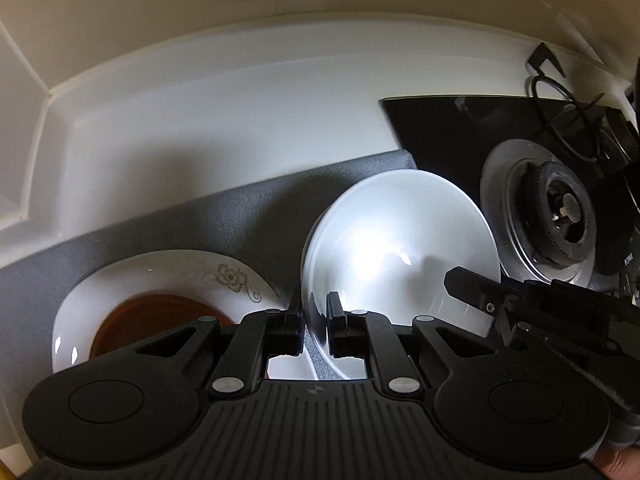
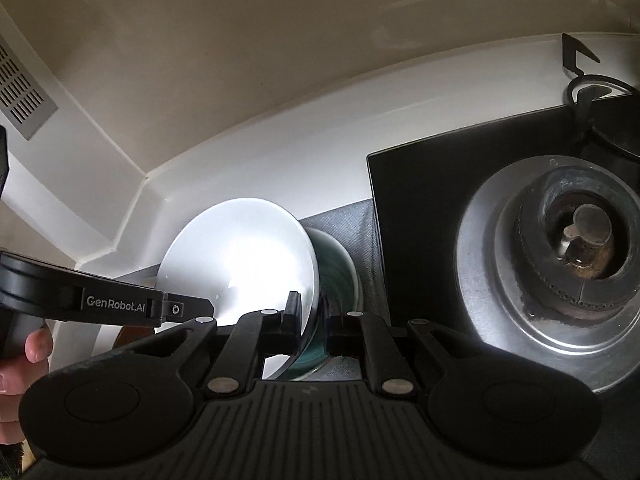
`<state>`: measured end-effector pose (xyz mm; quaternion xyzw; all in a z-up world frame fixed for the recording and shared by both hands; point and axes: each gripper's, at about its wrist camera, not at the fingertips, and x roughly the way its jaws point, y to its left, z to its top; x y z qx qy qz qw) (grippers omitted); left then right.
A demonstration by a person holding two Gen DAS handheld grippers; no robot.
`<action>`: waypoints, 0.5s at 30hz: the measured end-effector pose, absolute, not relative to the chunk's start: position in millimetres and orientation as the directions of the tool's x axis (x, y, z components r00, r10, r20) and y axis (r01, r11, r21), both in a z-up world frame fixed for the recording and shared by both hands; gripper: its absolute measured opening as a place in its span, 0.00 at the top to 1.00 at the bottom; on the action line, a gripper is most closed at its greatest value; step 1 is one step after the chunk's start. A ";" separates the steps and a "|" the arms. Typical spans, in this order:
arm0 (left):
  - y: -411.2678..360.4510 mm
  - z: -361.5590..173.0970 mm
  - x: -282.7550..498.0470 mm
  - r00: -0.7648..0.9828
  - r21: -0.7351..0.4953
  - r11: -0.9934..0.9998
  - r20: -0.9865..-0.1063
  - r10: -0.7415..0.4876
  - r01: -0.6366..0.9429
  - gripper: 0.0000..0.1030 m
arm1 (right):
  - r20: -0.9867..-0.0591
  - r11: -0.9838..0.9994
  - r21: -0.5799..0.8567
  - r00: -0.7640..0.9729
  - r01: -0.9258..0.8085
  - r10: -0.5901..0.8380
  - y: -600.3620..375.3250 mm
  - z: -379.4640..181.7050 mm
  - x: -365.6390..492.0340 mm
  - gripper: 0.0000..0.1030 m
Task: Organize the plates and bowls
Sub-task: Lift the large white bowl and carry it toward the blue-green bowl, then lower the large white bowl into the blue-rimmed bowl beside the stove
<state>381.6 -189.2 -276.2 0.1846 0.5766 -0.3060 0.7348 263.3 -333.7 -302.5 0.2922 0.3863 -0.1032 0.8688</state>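
Pinching the white bowl (image 1: 400, 248) rim with both grippers clamped, you risk clipping the floral plate (image 1: 168, 280) at nine o'clock.

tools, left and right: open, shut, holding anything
left tool: shut on the white plate rim.
right tool: shut on the same plate's opposite rim, a green bowl just behind it.

White plate (image 1: 400, 240) tilted beside floral plate (image 1: 168, 284) holding brown bowl (image 1: 148, 324)
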 end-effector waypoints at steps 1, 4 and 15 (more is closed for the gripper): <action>-190.0 -277.7 382.0 0.148 -0.080 0.747 -0.961 -0.234 0.660 0.89 | -0.734 0.814 0.420 0.678 0.402 0.044 -333.0 -304.3 264.6 0.90; -193.5 -280.8 383.1 0.150 -0.077 0.746 -0.961 -0.232 0.661 0.89 | -0.738 0.835 0.391 0.674 0.387 0.033 -328.7 -305.7 266.8 0.90; -190.4 -288.0 394.7 0.116 -0.142 0.768 -0.956 -0.271 0.625 0.89 | -0.720 0.859 0.350 0.694 0.372 -0.007 -328.8 -303.3 260.4 0.88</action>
